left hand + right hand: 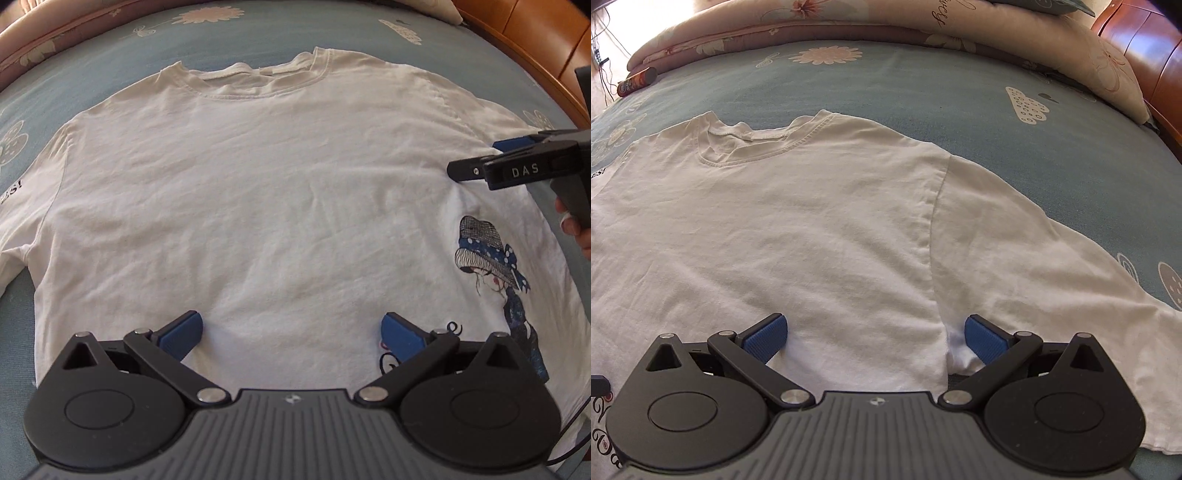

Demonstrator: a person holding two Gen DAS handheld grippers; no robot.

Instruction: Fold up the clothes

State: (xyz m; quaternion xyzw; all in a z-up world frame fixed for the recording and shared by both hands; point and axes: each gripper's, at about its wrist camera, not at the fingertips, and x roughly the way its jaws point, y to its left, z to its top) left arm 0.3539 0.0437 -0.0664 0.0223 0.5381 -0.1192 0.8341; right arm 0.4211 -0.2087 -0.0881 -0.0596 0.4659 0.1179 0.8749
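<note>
Blue pads (183, 334) of the left gripper (291, 334) stand wide apart just above the lower body of the shirt (236, 206), holding nothing. That white shirt lies flat and spread on the bedspread (266, 40), collar (255, 83) away from the camera, with faint wrinkles across the chest. A printed figure in a blue dotted hat (491, 258) sits on its right part, and dark lettering (7, 194) shows on the sleeve at the left edge. Over the shirt's right shoulder area the right gripper (476, 158) comes in from the side, marked "DAS", with a hand (576, 229) on its grip. In the right wrist view, the right gripper (875, 334) is likewise spread wide and empty, its fingers straddling the seam (932, 229) where the right sleeve (1034, 266) meets the body; whether the pads touch the cloth cannot be told. Beyond the shirt lies bare blue-grey bedspread with pale flower prints, then a folded floral quilt (849, 18), a can (635, 82) at the far left edge, and a wooden bed frame (1145, 48) at right.
</note>
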